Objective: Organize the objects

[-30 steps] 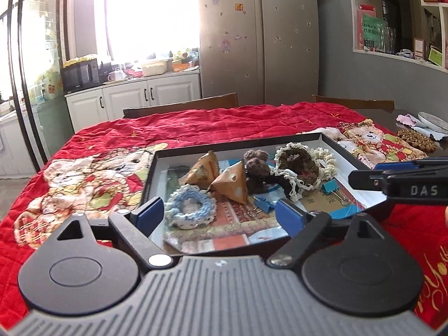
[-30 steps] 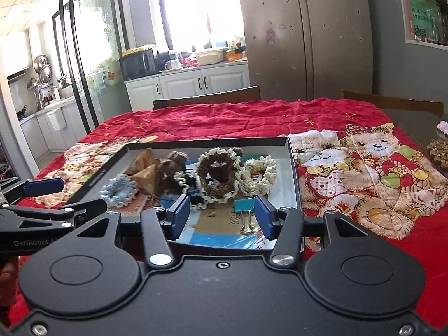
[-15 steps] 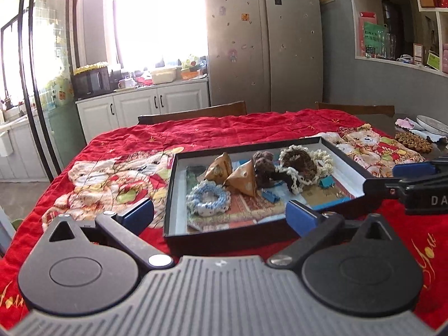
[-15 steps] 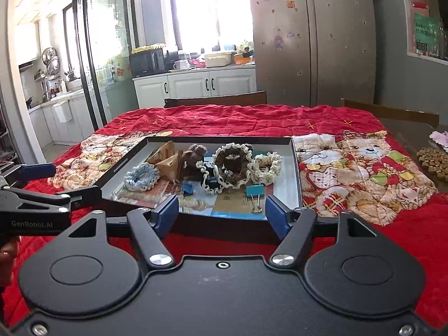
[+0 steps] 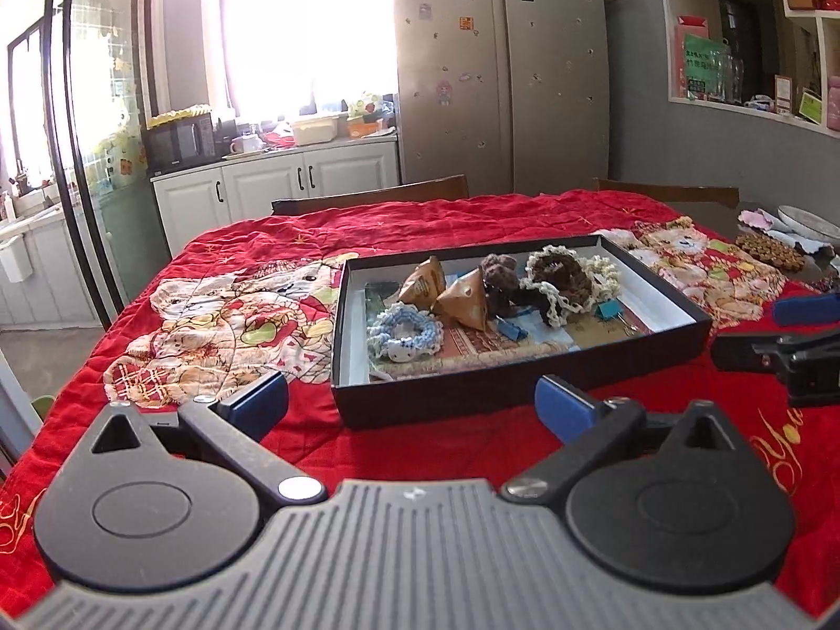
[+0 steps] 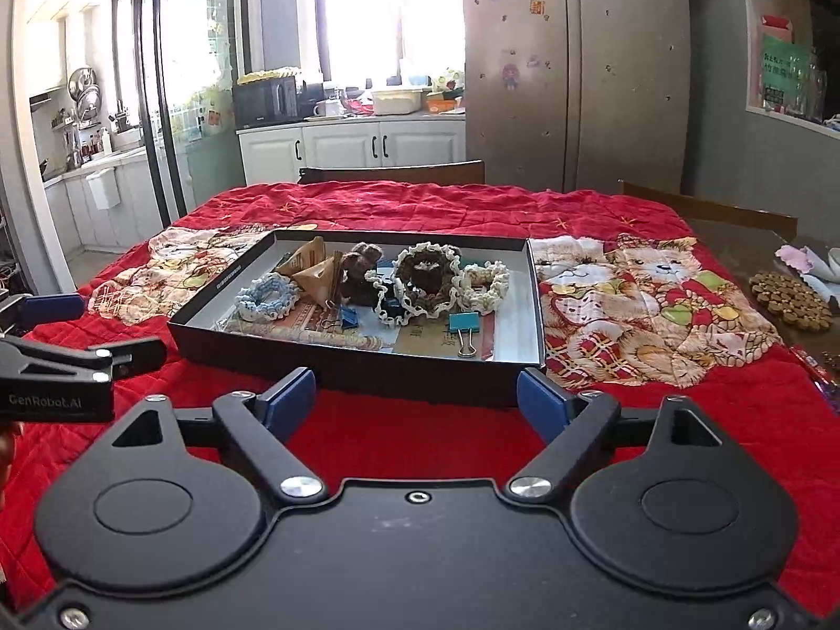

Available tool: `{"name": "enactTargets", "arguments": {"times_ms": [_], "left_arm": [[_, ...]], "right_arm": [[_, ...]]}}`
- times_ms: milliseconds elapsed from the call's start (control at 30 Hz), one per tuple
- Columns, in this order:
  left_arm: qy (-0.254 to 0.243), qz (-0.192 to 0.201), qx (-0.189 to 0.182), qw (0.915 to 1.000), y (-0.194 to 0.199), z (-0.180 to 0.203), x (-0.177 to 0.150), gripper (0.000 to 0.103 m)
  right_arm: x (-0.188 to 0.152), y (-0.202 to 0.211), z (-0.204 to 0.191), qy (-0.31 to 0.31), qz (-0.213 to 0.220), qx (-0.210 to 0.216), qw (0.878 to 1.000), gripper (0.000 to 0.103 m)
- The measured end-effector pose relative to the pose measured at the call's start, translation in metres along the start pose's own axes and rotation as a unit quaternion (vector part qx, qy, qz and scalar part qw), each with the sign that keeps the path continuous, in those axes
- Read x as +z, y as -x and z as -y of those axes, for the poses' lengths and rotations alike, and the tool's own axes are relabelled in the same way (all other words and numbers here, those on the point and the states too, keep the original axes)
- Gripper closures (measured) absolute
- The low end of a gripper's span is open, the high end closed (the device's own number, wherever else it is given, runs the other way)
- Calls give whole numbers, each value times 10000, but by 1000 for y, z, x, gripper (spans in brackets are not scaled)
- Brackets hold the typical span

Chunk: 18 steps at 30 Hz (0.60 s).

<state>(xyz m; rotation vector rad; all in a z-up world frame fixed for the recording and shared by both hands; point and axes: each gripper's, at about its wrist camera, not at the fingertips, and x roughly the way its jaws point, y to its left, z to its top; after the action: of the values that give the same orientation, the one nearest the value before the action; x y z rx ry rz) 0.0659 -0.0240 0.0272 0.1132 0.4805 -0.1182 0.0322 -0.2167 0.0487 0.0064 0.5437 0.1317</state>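
Both my grippers hang spread and empty just short of the black tray.

My left gripper (image 5: pixel 412 401) points down at a shallow slant, jaws at full spread, nothing between them. My right gripper (image 6: pixel 417 396) sits beside it at the same slant; its jaws have just been opening and hold nothing. The black tray (image 6: pixel 336 367) rests on the red quilt (image 6: pixel 420 210), holding the blue scrunchie (image 6: pixel 265 296), brown scrunchie (image 6: pixel 425 275), paper packets (image 5: pixel 446 291) and teal binder clip (image 6: pixel 464 328).
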Motion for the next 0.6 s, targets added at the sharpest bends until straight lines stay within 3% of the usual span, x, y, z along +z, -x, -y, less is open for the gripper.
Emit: {"name": "enactTargets", "arguments": {"times_ms": [600], "left_arm": [[182, -140, 20, 9997, 17, 4, -17, 0]], "right_arm": [[-19, 11, -6, -142, -175, -140, 9996, 10]]}}
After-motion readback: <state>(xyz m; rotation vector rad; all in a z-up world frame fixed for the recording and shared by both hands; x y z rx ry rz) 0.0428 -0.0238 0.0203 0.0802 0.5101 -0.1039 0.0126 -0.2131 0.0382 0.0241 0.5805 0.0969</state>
